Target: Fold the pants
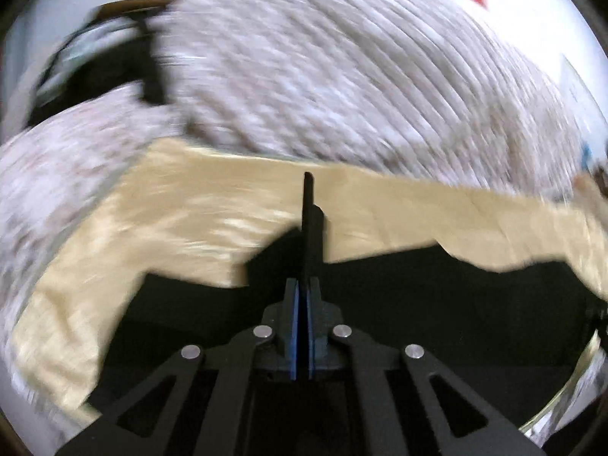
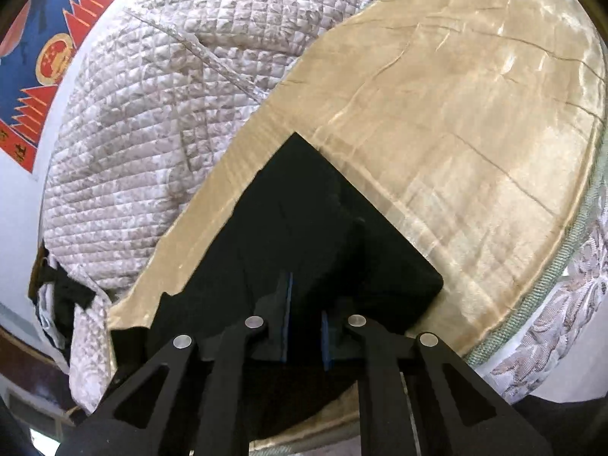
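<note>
Left gripper (image 1: pixel 308 190) pinches black pants (image 1: pixel 418 304) over tan blanket (image 1: pixel 190 209).

two grippers, one pinched tight and one parted

the left gripper (image 1: pixel 307 205) has its fingers pressed together, a thin black fold of the pants (image 1: pixel 418 304) caught between them. the right gripper (image 2: pixel 306 304) holds its jaws slightly apart, poised low above the black cloth.

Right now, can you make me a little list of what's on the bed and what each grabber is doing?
pants: black pants lying on the blanket
blanket: tan blanket under them
quilt: grey quilt bunched beside it
left gripper: left gripper shut, fingers pressed together, picture blurry
right gripper: right gripper open over the pants
wall: poster
</note>
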